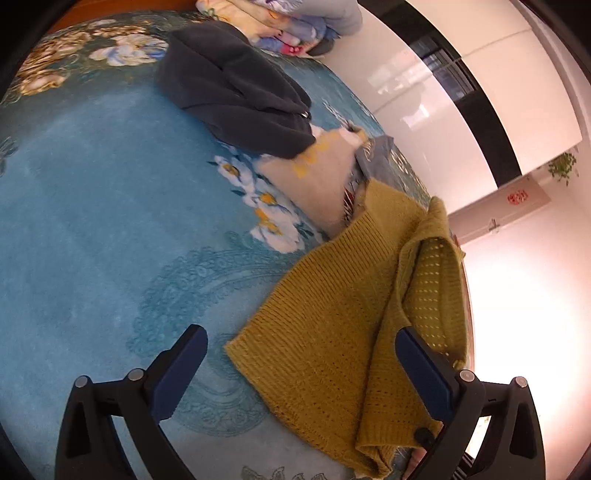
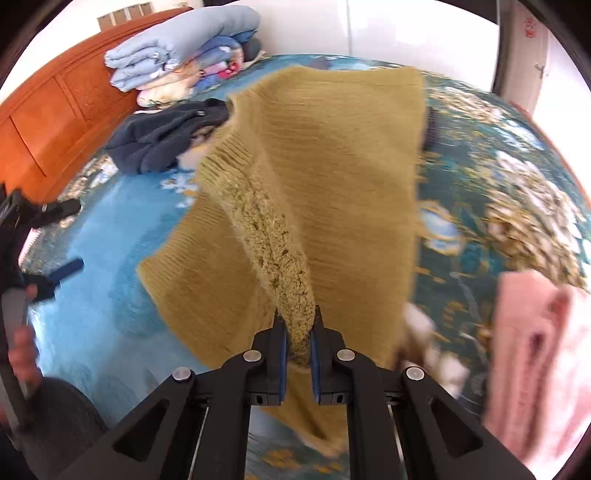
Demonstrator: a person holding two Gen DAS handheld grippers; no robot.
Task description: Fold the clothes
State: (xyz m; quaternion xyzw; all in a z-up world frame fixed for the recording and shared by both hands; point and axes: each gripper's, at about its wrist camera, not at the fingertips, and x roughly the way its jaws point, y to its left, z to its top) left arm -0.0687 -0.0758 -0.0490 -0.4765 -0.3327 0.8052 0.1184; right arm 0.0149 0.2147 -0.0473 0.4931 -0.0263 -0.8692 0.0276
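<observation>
In your left wrist view, your left claw [image 1: 301, 354] stands wide open with nothing between its blue-padded fingers [image 1: 177, 373], poised over the bed [image 1: 92, 221] and its blue floral cover. The mustard knit sweater [image 1: 332, 314] lies partly on the cover just ahead of the claw, one part of it lifted and draped upward towards the right, past the right finger. Farther up the bed a dark fleece garment [image 1: 236, 92] lies in a heap, touching a pale cloth with yellow print [image 1: 321, 173] beside it, and a stack of folded quilts [image 1: 280, 26] sits at the head of the bed. In your right wrist view, your right claw [image 2: 297, 325] is closed tight on a bunched, fuzzy fold of the sweater [image 2: 332, 166], which hangs stretched out in front of the camera, raised off the cover over the middle of the bed. The dark fleece garment [image 2: 159, 136] lies beyond it near the wooden headboard [image 2: 48, 110], with the quilts [image 2: 177, 48] stacked against it. A pink garment [image 2: 535, 350] lies at the right edge of the bed, blurred. At the left edge of this view your left claw [image 2: 55, 240] shows, its fingers spread apart, with part of a hand [image 2: 22, 354] below it.
</observation>
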